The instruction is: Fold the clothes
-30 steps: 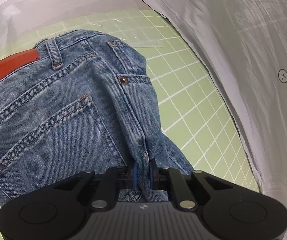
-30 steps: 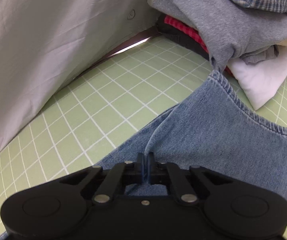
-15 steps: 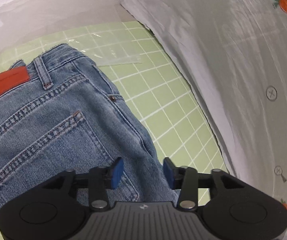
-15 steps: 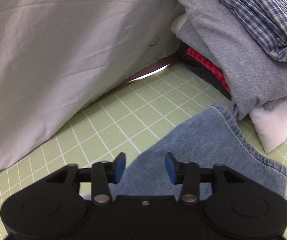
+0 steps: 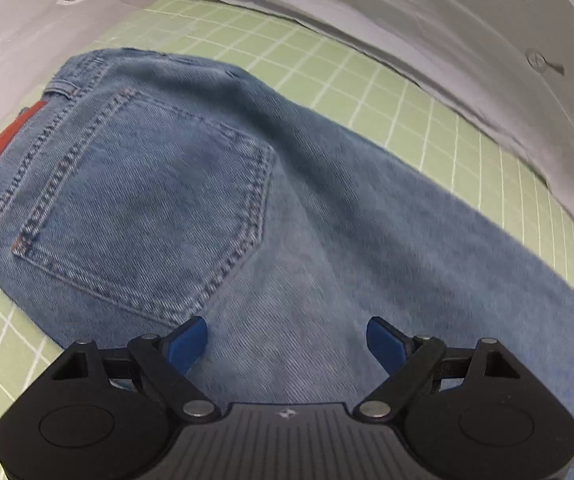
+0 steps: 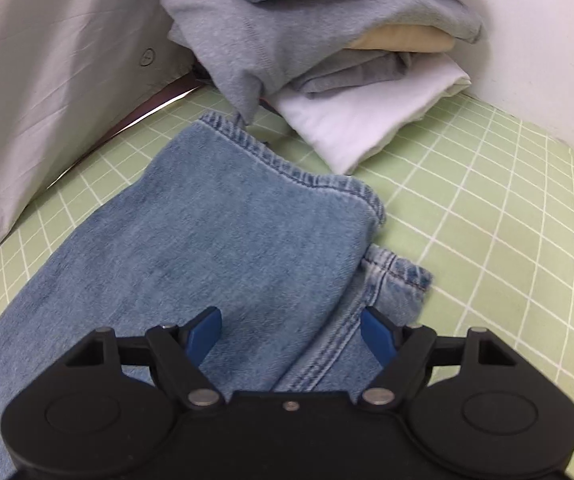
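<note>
Blue jeans [image 5: 247, 208] lie flat on the green grid mat [image 5: 427, 128], folded lengthwise with a back pocket and a red waistband patch [image 5: 13, 130] facing up. My left gripper [image 5: 287, 340] hovers over the seat area below the pocket, its jaws opening wide, with denim beneath them but not pinched. In the right wrist view the leg end of the jeans [image 6: 227, 232] shows two stacked hems. My right gripper [image 6: 291, 332] is over the leg near its side seam, jaws opening, gripping nothing.
A pile of folded clothes [image 6: 327, 40] sits just beyond the hems, with a white piece [image 6: 359, 120] at the bottom. Grey sheeting [image 5: 447, 12] walls the far side of the mat and also hangs as grey sheeting [image 6: 47, 80] on the left.
Both grippers let go of the denim they were pinching and spread wide. Both hands moved back across the jeans, which now lie flat; the left wrist rolled.
</note>
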The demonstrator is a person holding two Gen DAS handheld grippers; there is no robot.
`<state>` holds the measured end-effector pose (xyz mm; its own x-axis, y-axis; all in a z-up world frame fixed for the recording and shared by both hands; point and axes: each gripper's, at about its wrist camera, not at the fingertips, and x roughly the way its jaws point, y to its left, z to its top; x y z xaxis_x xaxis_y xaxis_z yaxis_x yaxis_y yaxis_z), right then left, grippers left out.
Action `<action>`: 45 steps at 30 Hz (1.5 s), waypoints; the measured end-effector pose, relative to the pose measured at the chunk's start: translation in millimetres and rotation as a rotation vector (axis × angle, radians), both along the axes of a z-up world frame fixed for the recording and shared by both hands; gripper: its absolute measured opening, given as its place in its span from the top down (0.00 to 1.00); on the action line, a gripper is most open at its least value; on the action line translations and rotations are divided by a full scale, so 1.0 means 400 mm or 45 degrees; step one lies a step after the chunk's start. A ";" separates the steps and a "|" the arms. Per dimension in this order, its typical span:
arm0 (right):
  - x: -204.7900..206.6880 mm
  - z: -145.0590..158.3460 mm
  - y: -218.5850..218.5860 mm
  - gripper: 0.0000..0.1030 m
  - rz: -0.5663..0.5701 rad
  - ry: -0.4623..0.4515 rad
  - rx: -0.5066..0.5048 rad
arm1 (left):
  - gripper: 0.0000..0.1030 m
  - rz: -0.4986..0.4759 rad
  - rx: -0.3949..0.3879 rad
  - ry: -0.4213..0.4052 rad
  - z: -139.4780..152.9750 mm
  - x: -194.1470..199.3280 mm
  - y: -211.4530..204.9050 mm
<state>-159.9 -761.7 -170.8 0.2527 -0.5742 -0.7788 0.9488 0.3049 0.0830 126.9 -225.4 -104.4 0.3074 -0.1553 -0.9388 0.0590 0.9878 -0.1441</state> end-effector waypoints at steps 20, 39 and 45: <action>-0.063 0.138 -0.017 1.00 -0.093 -0.012 -0.367 | 0.00 -0.062 0.020 0.091 -0.052 -0.022 0.017; -0.041 0.087 0.139 0.50 0.068 0.072 -0.151 | 0.00 0.212 -0.199 -0.004 0.008 -0.071 0.207; 0.062 0.112 0.296 0.01 0.331 0.014 -0.050 | 0.00 0.440 -0.207 -0.096 0.021 -0.090 0.418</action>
<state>-135.1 -643.4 -126.1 0.3875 -0.5208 -0.7607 0.8390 0.5412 0.0569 91.1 -58.0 -96.2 0.4347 -0.1756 -0.8833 -0.2573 0.9157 -0.3087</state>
